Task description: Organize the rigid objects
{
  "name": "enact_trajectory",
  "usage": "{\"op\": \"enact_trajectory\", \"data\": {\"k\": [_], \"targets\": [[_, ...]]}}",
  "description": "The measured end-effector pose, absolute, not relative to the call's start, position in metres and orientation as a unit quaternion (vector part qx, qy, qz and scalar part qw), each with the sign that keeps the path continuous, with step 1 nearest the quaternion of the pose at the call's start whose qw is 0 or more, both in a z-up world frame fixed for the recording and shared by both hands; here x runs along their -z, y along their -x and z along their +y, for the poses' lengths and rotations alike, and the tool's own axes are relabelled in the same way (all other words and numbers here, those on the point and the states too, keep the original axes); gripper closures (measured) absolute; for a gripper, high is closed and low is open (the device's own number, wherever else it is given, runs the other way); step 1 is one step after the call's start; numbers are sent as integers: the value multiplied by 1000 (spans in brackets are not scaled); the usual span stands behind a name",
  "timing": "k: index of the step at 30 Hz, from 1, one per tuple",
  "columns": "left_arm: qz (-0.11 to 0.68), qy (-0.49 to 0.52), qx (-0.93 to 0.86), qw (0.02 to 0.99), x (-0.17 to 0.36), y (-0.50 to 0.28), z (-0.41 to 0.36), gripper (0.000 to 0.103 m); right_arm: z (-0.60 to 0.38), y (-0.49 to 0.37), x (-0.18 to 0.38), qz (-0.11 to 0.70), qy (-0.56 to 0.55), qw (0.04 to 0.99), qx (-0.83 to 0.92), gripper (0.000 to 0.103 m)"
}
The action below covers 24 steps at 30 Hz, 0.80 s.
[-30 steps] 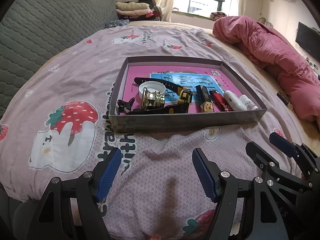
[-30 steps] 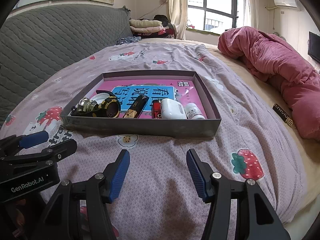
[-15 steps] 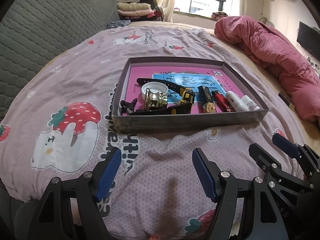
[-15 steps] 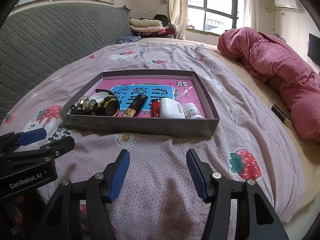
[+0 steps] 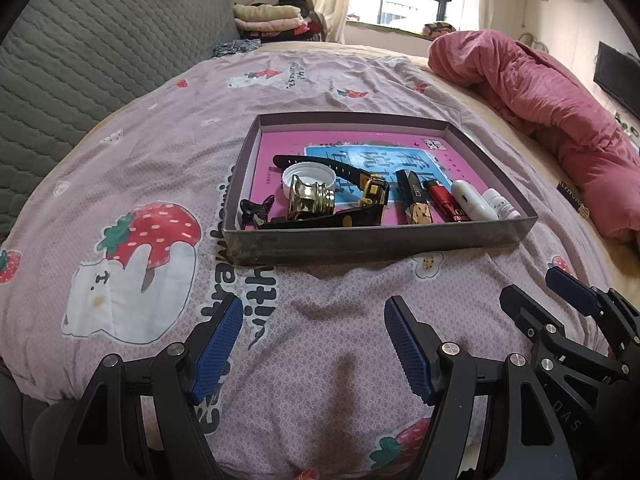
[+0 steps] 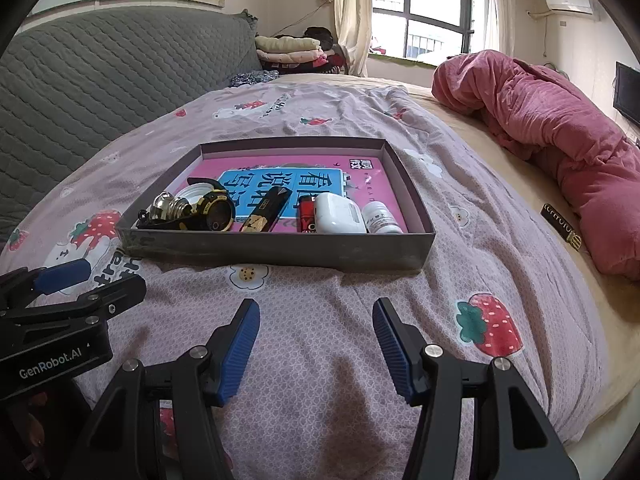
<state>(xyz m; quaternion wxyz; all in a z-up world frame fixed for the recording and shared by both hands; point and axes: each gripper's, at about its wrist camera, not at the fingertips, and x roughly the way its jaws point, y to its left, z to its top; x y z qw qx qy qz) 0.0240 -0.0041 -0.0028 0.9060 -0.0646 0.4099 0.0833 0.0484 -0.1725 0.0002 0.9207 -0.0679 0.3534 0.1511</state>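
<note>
Rigid objects, assorted, all lying in a shallow grey tray (image 5: 380, 240) set on a lilac strawberry-print bedspread (image 5: 160, 152); the tray floor is covered by a pink and blue printed sheet (image 6: 304, 176).

Contents along the near wall, left to right in the left wrist view:
- black hair claw clip (image 5: 256, 210), at the near left corner
- brass-coloured metal fitting (image 5: 310, 200), just in front of a white jar lid (image 5: 308, 176)
- black wristwatch (image 5: 372, 194) with yellow trim, its strap running back past the lid
- black and gold oblong item (image 5: 414, 200), kind not legible
- red lighter (image 5: 442, 200)
- white oblong case (image 5: 470, 200)
- small white bottle (image 5: 500, 208), nearest the right wall

Off the tray: a crumpled pink blanket (image 6: 560, 136) at far right, and a small dark labelled item (image 6: 560, 230) on the bare beige sheet beside it.

Tools: left gripper (image 5: 314, 340) hovers above the bedspread in front of the tray, jaws parted, nothing between them. Right gripper (image 6: 316, 340) likewise, jaws spread wide and empty, beside the left one.
</note>
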Motion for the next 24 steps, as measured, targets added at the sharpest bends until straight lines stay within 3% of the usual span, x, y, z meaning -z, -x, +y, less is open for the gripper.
{"op": "enact_trajectory", "data": {"k": [24], "targets": [[413,63,-83,905,5,-26,-4,29,-170,-47,1,355,66,920,-153,45]]}}
